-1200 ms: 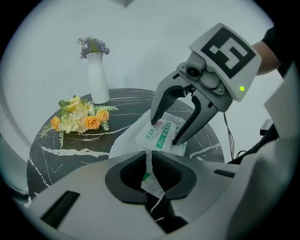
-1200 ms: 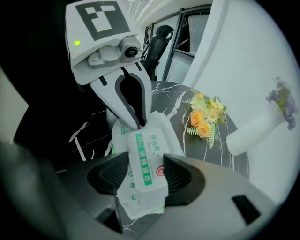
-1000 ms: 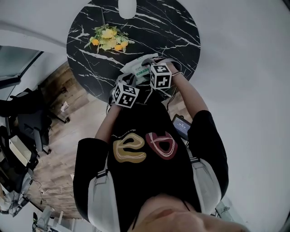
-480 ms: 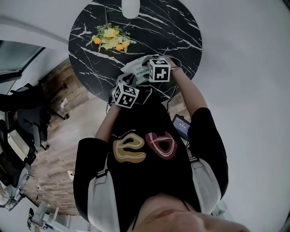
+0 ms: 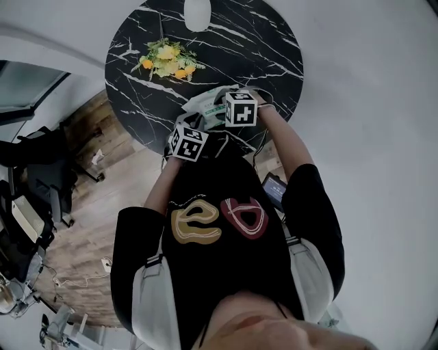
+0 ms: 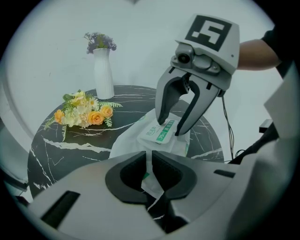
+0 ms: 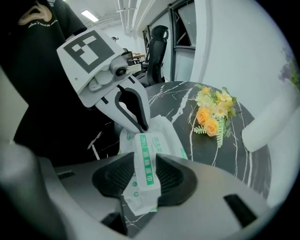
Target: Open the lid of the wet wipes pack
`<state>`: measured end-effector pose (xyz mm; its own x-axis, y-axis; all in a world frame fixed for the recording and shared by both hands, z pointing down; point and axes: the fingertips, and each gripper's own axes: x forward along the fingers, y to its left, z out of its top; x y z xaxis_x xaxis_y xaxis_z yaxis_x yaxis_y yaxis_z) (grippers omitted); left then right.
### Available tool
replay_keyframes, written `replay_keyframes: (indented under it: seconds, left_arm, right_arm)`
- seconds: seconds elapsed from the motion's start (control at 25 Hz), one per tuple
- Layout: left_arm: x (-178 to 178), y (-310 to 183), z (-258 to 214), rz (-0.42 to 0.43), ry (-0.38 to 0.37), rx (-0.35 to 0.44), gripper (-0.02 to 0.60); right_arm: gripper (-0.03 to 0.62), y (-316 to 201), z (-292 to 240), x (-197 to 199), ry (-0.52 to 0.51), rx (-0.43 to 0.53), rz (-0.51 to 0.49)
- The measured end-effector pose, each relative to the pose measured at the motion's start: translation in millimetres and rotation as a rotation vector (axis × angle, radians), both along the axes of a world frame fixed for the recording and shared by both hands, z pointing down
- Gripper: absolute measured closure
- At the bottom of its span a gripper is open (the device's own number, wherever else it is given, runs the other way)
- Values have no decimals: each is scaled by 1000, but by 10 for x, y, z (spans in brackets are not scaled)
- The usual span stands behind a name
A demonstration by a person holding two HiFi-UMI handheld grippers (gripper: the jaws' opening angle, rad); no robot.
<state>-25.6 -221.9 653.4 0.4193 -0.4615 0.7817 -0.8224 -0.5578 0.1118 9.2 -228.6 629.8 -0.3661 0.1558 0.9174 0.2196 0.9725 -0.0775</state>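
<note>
Down by the near edge of the round black table (image 5: 260,41), on the person's side, lies the wet wipes pack (image 5: 205,102), white with green print. Its lid (image 7: 146,164), a white flap with a green stripe, sits on top of the pack. The right gripper (image 7: 145,176) points steeply down at it. Its jaws have just been closing, and they now stand on either side of the lid with the pads touching its long edges. The left gripper (image 6: 150,173) has its jaws nearly together, clamped on the thin end of the pack nearest the person. A bunch of yellow and orange flowers (image 5: 164,58) lies on the table beyond the pack, well apart from it. A white vase (image 5: 197,14) stands upright at the far edge.
</note>
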Motion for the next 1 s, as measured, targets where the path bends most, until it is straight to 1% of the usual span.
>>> replay_keyframes:
  seconds: [0.16, 0.4, 0.56, 1.0]
  left_arm:
    - [3, 2, 3, -13, 16, -9, 534]
    - [-1, 3, -6, -22, 25, -15, 534]
    - [-8, 5, -6, -26, 26, -21, 534]
    - [4, -3, 2, -30, 33, -25, 534]
  right_arm:
    - [489, 44, -70, 3, -12, 40, -48]
    - [542, -11, -242, -30, -56, 91, -49]
    - [553, -29, -288, -43, -64, 134, -67]
    - [569, -205, -377, -98, -116, 140, -27]
